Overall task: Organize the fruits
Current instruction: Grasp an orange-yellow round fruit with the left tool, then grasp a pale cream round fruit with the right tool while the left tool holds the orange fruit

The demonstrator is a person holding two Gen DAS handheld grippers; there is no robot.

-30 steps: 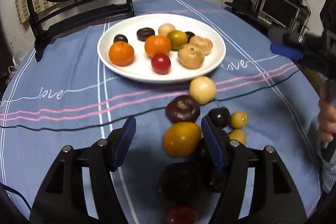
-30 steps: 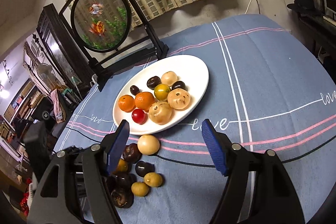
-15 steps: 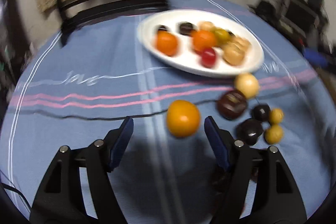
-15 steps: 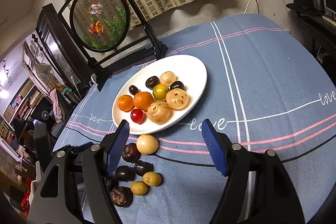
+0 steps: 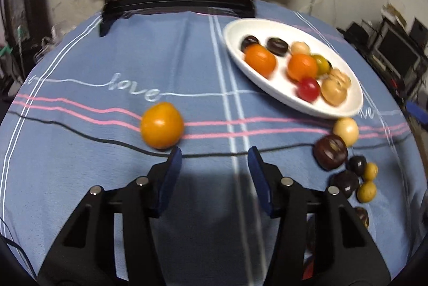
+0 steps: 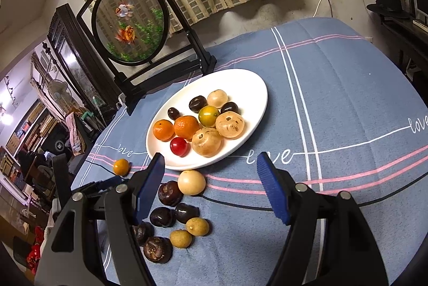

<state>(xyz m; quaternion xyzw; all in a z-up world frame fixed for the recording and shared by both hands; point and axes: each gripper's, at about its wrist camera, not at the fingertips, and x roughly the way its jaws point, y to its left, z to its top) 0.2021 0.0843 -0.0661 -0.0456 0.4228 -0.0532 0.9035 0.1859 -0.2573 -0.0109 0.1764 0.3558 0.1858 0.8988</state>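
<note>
A white plate holds several fruits: oranges, a red one, tan ones and dark ones. An orange-yellow fruit lies alone on the blue cloth, just ahead and left of my open, empty left gripper. A cluster of loose fruits lies below the plate: a pale round one, dark ones and small yellow ones. My right gripper is open and empty, hovering over the plate's near rim and that cluster.
A black-framed round screen with goldfish stands at the table's far edge behind the plate. The blue tablecloth stretches bare to the right of the plate. The left gripper's body shows at the left in the right wrist view.
The orange-yellow fruit has left the left gripper's jaws and rolled left, away from the cluster. The left gripper swung left. The right gripper has barely moved.
</note>
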